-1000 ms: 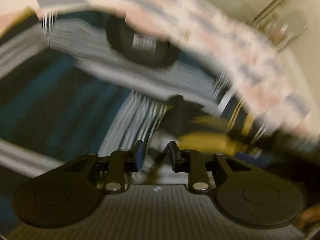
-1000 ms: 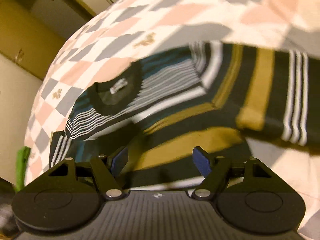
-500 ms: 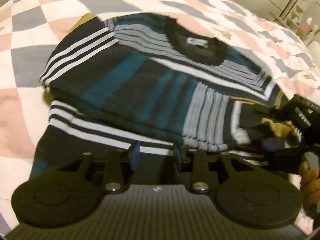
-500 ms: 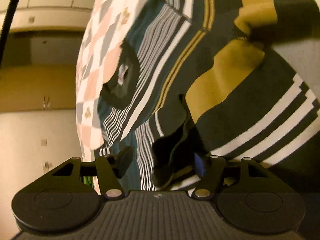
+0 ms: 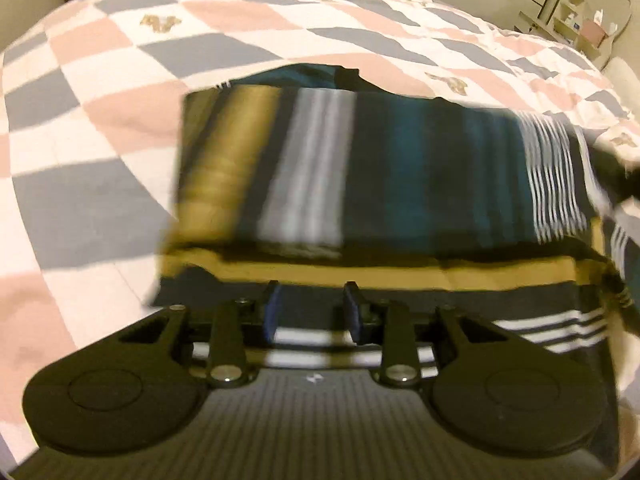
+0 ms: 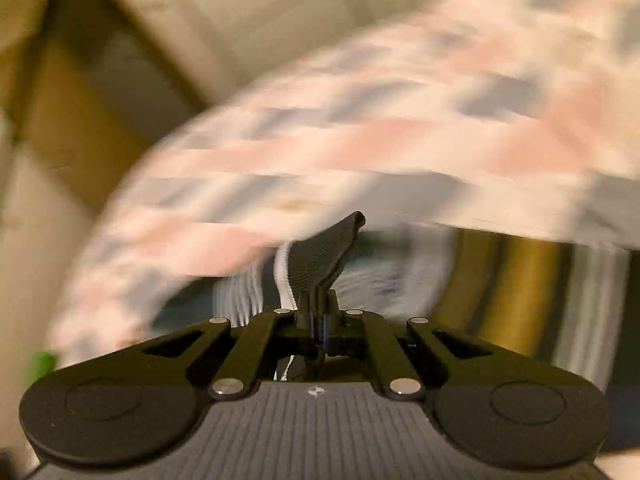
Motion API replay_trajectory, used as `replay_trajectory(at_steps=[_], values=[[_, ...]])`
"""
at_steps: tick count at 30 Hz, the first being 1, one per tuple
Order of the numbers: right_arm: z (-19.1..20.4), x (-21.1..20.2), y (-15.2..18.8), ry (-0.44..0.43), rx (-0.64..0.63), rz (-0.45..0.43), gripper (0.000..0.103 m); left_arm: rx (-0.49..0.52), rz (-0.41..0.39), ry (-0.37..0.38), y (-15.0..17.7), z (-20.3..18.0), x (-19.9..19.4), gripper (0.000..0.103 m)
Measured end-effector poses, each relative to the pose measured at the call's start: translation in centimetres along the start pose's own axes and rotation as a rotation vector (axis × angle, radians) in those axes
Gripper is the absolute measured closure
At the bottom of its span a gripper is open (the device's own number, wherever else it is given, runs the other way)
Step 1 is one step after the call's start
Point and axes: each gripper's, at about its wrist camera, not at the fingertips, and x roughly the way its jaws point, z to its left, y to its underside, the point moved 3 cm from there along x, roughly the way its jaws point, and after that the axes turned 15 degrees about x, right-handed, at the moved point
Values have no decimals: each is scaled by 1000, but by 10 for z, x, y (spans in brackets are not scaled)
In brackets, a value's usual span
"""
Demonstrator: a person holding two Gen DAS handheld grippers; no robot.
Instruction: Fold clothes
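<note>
Left wrist view: a striped knit sweater (image 5: 400, 184) lies folded on a bed covered by a checkered quilt (image 5: 120, 92) of pink, grey and white squares. The upper fold shows bands running away from the camera — ochre at the left, then grey-white, black, teal, and fine white pinstripes at the right. Beneath it a lower layer juts toward the camera, with an ochre band across its width and white stripes at the lower right. The left gripper (image 5: 312, 310) hovers over this near edge; its two blue-padded fingers (image 5: 271, 312) stand spread apart, and striped fabric shows in the gap between them. Whether the pads touch the cloth cannot be told. Cupboard doors and a shelf unit (image 5: 576, 16) stand beyond the far side of the bed.

Right wrist view, heavily motion-blurred: the right gripper (image 6: 320, 320) has its fingers pressed together, pinching a dark ribbed edge of the sweater (image 6: 328, 256) — the fabric rises from between the tips as a tilted flap. Behind the flap the rest of the garment lies on the quilt (image 6: 360, 132), its pinstripes to the left and an ochre band to the right. A small green object (image 6: 42, 362) sits at the left edge, too blurred to identify.
</note>
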Motion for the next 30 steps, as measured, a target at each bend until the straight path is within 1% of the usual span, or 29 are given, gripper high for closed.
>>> replay_trajectory(at_steps=[1, 2, 3, 5, 7, 9, 10, 11, 12, 13, 14, 15, 16, 17, 20, 22, 23, 24, 25, 26, 27, 28, 29, 30], values=[[-15, 7, -3, 22, 57, 22, 98, 13, 5, -14, -1, 2, 4, 75], [-28, 13, -4, 21, 117, 44, 98, 24, 8, -27, -3, 3, 8, 75], [-36, 18, -4, 11, 161, 58, 95, 35, 11, -39, -4, 6, 12, 75], [-36, 22, 0, 5, 177, 60, 86, 57, 16, -62, -6, 9, 17, 75], [-34, 25, 3, 1, 180, 57, 79, 64, 18, -78, -10, 13, 21, 75], [-35, 21, 4, -13, 177, 47, 76, 66, 22, -93, -11, 17, 22, 77], [-38, 19, 3, -11, 175, 43, 67, 72, 27, -111, -10, 18, 24, 78], [-41, 16, 3, -8, 175, 39, 51, 76, 31, -126, -9, 19, 25, 82], [-44, 16, 3, 10, 177, 39, 45, 75, 33, -132, -8, 20, 26, 84], [-47, 19, 5, 38, 180, 43, 45, 69, 33, -135, -7, 21, 27, 85], [-49, 20, 6, 47, 179, 53, 52, 65, 33, -139, -6, 22, 27, 86], [-51, 18, 7, 43, 175, 68, 66, 62, 30, -148, -6, 23, 27, 92], [-50, 17, 8, 27, 161, 71, 94, 57, 27, -163, -7, 25, 25, 95], [-44, 13, 8, 10, 121, 47, 97, 47, 24, -170, -6, 28, 25, 100], [-15, 0, 9, -39, -47, -66, 97, 4, 18, -164, -4, 37, 24, 100], [2, -9, 9, -80, -138, -139, 100, 9, 22, -170, -1, 36, 26, 100], [3, -8, 9, -56, -149, -147, 100, 26, 28, -178, 0, 33, 28, 100], [-2, -3, 9, -1, -135, -135, 100, 43, 35, -185, 1, 30, 29, 100], [-11, 5, 9, 63, -108, -103, 98, 57, 40, -191, 2, 28, 30, 100], [-24, 15, 11, 132, -68, -54, 92, 67, 42, -193, 2, 26, 28, 100], [-35, 20, 13, 170, -30, -21, 91, 74, 43, -191, 2, 24, 26, 100], [-45, 20, 15, 187, 6, -4, 88, 80, 44, -188, 2, 23, 22, 99], [-49, 16, 16, 199, 19, -16, 76, 81, 40, -181, 2, 22, 17, 97], [-47, 8, 16, 208, 17, -50, 68, 81, 30, -173, 2, 22, 10, 95]])
